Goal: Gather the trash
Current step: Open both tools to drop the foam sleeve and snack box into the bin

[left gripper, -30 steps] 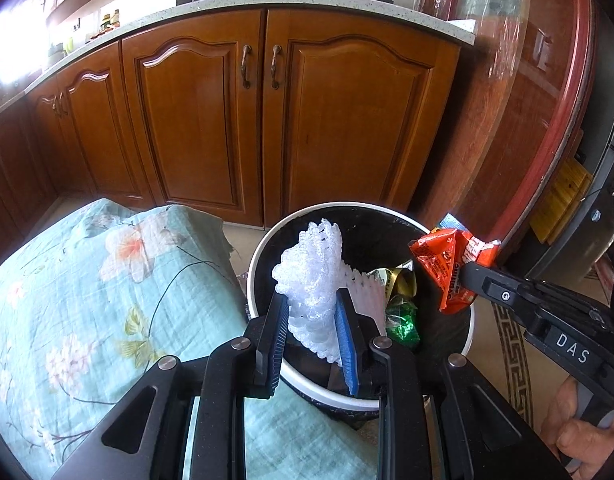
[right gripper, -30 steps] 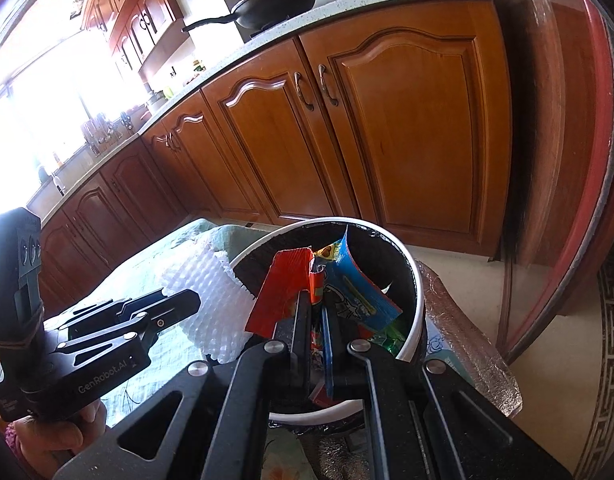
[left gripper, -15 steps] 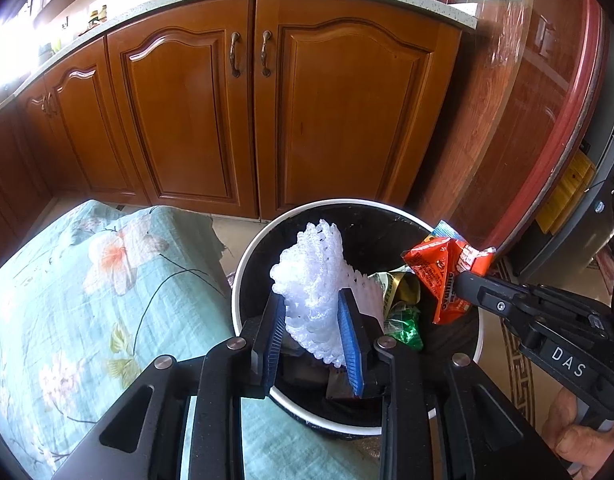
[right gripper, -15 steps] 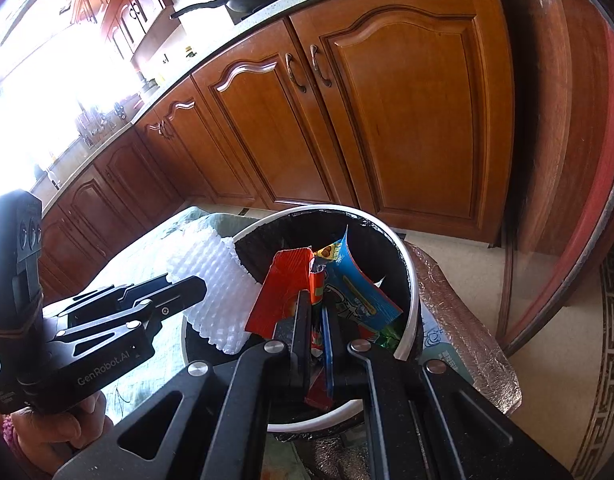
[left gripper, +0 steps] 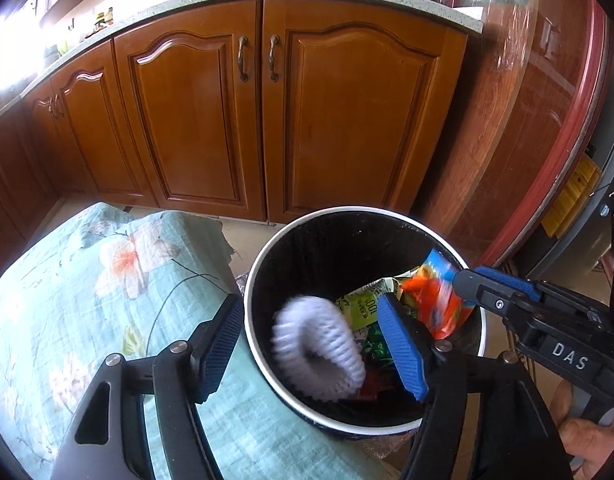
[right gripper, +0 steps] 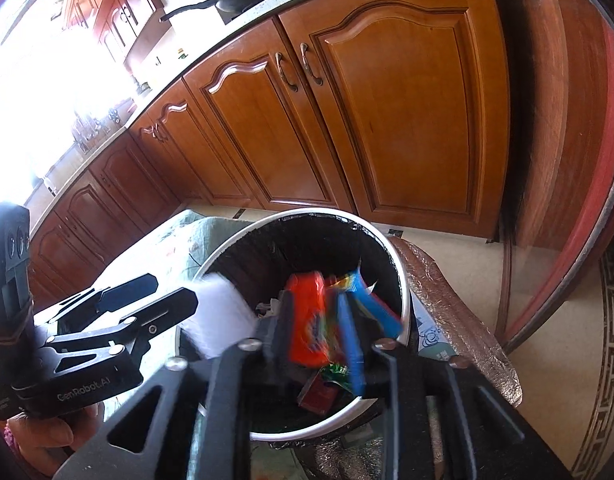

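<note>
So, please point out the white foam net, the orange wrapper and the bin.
white foam net (left gripper: 319, 350), left wrist view, on its curled mesh.
orange wrapper (right gripper: 307, 320), right wrist view, on its face.
bin (left gripper: 251, 276), left wrist view, on its white rim.

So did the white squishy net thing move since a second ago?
Yes. The white foam net has dropped from above the trash bin's white rim to inside it, free between the left gripper, whose jaws have just been opening.

The white foam net (left gripper: 319, 350) is motion-blurred inside the bin (left gripper: 267, 264), its mesh smeared. The orange wrapper (right gripper: 309, 320) is blurred too, its print unreadable. The right tool (right gripper: 319, 328) covers the wrapper's lower part. Trash deeper in the bin is partly hidden. The window (right gripper: 35, 92) is glare only. A hand (left gripper: 591, 440) is cut off by the frame's edge.
</note>
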The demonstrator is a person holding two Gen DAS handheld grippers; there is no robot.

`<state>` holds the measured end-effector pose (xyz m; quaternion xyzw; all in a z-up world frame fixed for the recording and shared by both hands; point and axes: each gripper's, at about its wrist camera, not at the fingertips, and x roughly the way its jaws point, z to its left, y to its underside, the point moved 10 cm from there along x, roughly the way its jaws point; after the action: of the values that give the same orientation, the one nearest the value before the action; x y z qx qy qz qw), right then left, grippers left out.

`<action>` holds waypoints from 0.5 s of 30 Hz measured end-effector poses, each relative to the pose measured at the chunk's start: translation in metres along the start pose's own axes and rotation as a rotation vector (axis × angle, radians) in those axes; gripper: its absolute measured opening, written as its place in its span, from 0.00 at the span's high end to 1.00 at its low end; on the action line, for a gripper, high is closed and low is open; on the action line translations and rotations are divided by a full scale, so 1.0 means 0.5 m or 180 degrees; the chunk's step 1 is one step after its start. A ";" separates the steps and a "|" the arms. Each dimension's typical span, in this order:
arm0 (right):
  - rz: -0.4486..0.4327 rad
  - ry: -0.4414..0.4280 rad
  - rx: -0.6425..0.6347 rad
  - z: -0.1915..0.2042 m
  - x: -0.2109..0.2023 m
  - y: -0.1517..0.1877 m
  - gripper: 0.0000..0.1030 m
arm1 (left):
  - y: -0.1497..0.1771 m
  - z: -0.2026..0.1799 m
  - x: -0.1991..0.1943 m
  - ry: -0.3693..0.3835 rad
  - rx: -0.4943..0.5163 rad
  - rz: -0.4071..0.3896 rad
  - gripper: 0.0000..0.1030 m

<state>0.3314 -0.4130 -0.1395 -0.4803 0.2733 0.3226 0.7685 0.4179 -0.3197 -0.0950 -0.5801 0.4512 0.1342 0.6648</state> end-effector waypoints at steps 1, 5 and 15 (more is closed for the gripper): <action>-0.0032 -0.0017 0.0013 0.001 -0.005 -0.002 0.61 | 0.002 0.005 -0.005 -0.0004 -0.0011 -0.0013 0.33; -0.0113 -0.0056 0.0070 0.008 -0.023 -0.003 0.58 | 0.020 0.031 -0.037 -0.0018 -0.0095 -0.0109 0.33; -0.0425 -0.0203 0.0074 0.073 -0.107 0.054 0.18 | 0.153 0.076 -0.175 -0.0031 -0.0492 -0.0480 0.27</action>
<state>0.2807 -0.3833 -0.1014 -0.4780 0.2197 0.2827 0.8021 0.3324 -0.2335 -0.0816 -0.6612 0.3913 0.1210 0.6285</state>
